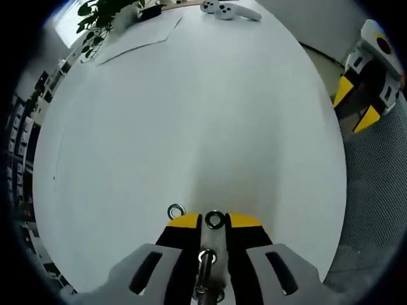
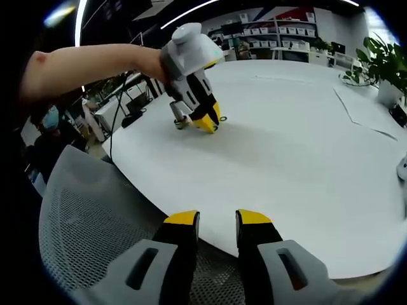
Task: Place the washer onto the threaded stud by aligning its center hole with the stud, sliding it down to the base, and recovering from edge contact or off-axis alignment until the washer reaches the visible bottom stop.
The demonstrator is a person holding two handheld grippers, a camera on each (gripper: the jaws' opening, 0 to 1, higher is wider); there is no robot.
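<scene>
Left gripper view: my left hand-held gripper rises from the bottom centre, jaws drawn in on a metal stud that runs up the gap between them, its long axis in line with the jaws. A ring, probably a washer or the stud's end, sits at the jaw tips. A loose washer lies flat on the white tabletop, just beside the left jaw tip, slightly up and left of it. My right hand-held gripper shows at the upper right edge, well apart.

Right gripper view: right hand-held gripper at bottom centre, jaws a little apart, nothing between them, hanging over the tabletop edge and a mesh chair. The left hand-held gripper is in the upper left, tips down on the tabletop; the washer shows as a speck beside its tips.

Judgement: the right gripper is free but far; the washer lies up and left of it, and the left gripper is much nearer.
</scene>
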